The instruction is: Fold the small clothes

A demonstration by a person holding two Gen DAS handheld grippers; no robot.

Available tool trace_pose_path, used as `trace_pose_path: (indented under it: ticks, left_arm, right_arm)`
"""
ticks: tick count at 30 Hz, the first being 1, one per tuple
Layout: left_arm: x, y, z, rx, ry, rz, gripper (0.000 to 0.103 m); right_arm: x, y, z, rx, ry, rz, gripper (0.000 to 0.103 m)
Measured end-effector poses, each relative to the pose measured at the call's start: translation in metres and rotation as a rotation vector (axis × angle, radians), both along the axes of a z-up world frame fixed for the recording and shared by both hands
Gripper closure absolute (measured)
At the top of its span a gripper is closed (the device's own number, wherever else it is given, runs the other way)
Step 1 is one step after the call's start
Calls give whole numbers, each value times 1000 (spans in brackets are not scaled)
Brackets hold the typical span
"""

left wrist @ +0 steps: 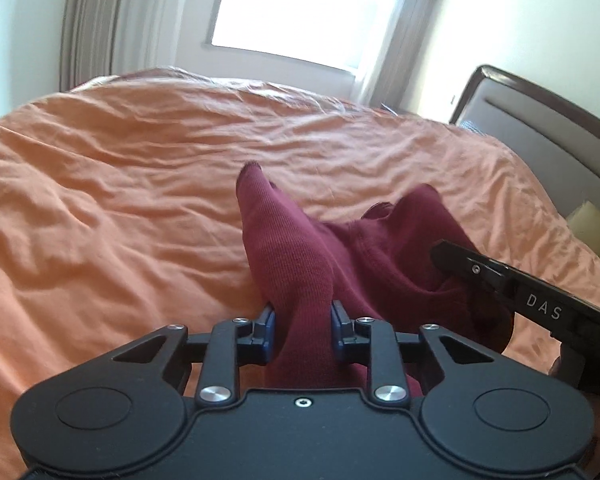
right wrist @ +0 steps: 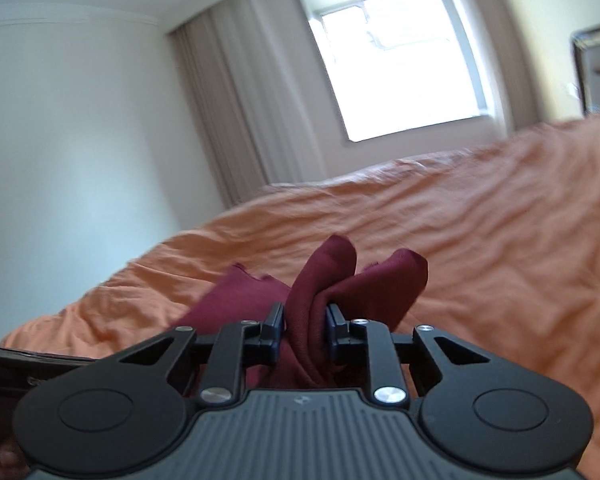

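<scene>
Over the orange bedsheet [left wrist: 120, 168], both grippers are holding one maroon garment [left wrist: 300, 256] up off the bed.

Left wrist view: the sheet is lying wrinkled across the whole bed, curtains [left wrist: 96, 20] hanging at far left, bright window [left wrist: 300, 8] behind. Left gripper [left wrist: 303, 334] is clamping a fold of the ribbed maroon fabric between its blue pads [left wrist: 269, 332]; a pointed flap is sticking up above the jaws, the rest is draping off to the right. The right gripper [left wrist: 452, 256] is coming in from the right edge as a black finger marked "DAS", its tip buried in the garment's right side. The dark-framed headboard [left wrist: 540, 128] is sitting at far right.

Right wrist view: a slice of the left gripper's black body [right wrist: 28, 364] is showing at lower left, with fingertips of a hand [right wrist: 4, 460] at the bottom corner. White wall left, beige curtain [right wrist: 228, 112] next, window [right wrist: 396, 68] centre-right. Right gripper [right wrist: 303, 330] is pinching a bunched fold of the garment [right wrist: 320, 280] between its pads [right wrist: 277, 326]; two rounded lobes are poking up above the jaws, and a flatter panel is trailing left toward the other gripper. Sheet [right wrist: 480, 240] is running off to the right, slightly blurred.

Garment is hanging between the two grippers, just above the sheet; I cannot tell whether its lower edge is touching the bed.
</scene>
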State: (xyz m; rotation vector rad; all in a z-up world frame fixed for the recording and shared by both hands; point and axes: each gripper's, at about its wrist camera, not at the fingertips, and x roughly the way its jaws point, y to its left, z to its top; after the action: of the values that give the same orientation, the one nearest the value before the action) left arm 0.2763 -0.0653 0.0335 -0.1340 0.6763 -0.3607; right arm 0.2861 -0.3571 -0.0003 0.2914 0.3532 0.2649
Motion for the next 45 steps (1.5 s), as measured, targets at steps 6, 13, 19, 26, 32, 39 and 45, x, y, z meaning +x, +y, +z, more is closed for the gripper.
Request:
trace_pose_path:
  ticks: [6,13,19,26,32,39,45]
  left_arm:
    - [-4,35,20,28,-55,64,75]
    - [-10,83,34,105,-110,180,74]
    - [-6,114,0,95,-25,250,74]
    - [-9,134,-16,37,2,272,71]
    - [-9,137,-31,22,29,309,61]
    - [-17,145,-44,-4,54,351,28]
    - [-24,147,-44,-4,52,382,17]
  right_arm:
    - [20,52,15,-10,-83,98,83]
    - [29,104,12,100,-150,206,97]
    - [33,114,-21,27,-44,183,97]
    - [20,87,-43,-17,23,95,54]
    - [26,80,-52,-16,71,55,14]
    - [33,77,-77,-44,187,-79,6]
    - [28,62,-84,-30,211,-132,2]
